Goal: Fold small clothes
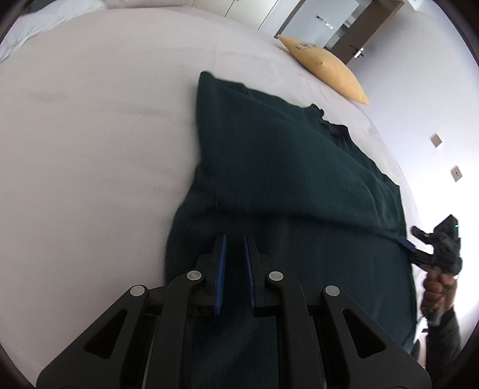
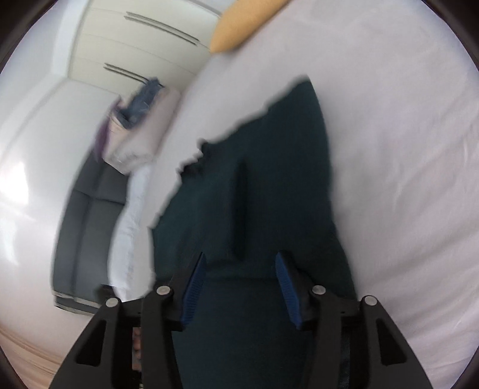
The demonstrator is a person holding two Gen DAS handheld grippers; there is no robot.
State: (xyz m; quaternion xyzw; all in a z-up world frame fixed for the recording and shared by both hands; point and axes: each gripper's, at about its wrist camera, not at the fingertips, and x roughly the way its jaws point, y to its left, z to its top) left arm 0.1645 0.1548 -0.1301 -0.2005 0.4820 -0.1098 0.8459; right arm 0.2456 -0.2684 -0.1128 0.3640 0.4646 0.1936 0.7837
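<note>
From your left wrist camera, you look across a wide white bed sheet [image 1: 89, 134] with the dark green garment [image 1: 284, 179] spread on it, running from under your fingers out ahead and to their right. Your left gripper [image 1: 235, 248] has its blue pads [image 1: 221, 275] close together with a narrow gap, and the cloth passes beneath them; you cannot tell whether they pinch fabric. Far ahead and right of the fingers a yellow cushion [image 1: 326, 68] lies at the bed's edge, with a printed label too small to read. Beyond it stand a pale wall and a brown door frame [image 1: 374, 27]. At the far right, your right gripper [image 1: 404, 241] meets the garment's edge, held in your right hand [image 1: 437, 287]

From your right wrist camera, badly blurred, the right gripper [image 2: 241, 257] has its pads [image 2: 286, 287] spread wide, the garment [image 2: 269, 194] lying between and ahead of them on the sheet [image 2: 404, 164]. Left of the fingers are a grey sofa [image 2: 86, 215], heaped clothes [image 2: 137, 119] and white wardrobe doors [image 2: 134, 39]; the cushion [image 2: 239, 27] is at the top
</note>
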